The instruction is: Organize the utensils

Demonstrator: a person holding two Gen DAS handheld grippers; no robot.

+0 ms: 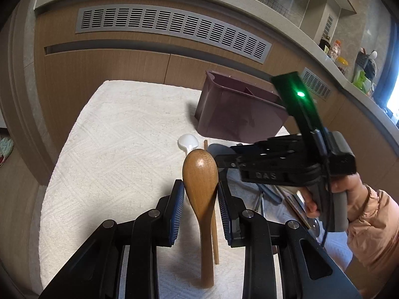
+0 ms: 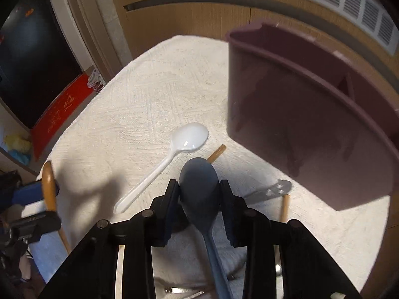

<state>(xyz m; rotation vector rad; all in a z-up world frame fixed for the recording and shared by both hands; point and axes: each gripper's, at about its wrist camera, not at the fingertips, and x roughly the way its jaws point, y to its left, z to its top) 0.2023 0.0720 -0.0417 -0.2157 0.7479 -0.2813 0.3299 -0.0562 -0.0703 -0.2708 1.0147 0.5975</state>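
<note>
You have a big white cloth (image 1: pixel 112 149) spread over the table; it has a bumpy pattern, and all the small things lie on it. Behind it runs a brown wooden wall (image 1: pixel 112 69) with a long grey vent (image 1: pixel 172 27) in it.

The next biggest thing is the dark purple holder (image 2: pixel 299 114); it stands upright on the far right side of the cloth, and you can see a wall inside that splits it into parts; I cannot tell if anything is in it.

Your left gripper (image 1: pixel 200 194) has its 2 tongs narrow, pressed on the sides of the brown wooden spoon (image 1: pixel 200 174); the bowl end sticks out past the tips and the handle runs back toward you; the spoon is up off the cloth.

Your right gripper (image 2: pixel 199 189) has its tongs narrow too, closed on the bowl of the dark blue spoon (image 2: pixel 199 184); its handle runs back under the gripper. In the left view you can see your hand (image 1: pixel 349 189) on the grip of that gripper, with a peach sleeve (image 1: pixel 374 229) behind it.

The white plastic spoon (image 2: pixel 174 154) lies flat on the cloth, just in front of the right gripper, bowl end near the holder. A thin wooden stick (image 2: pixel 217 153) lies just beside the white spoon's bowl; a 2nd stick (image 2: pixel 284 206) lies to the right.
</note>
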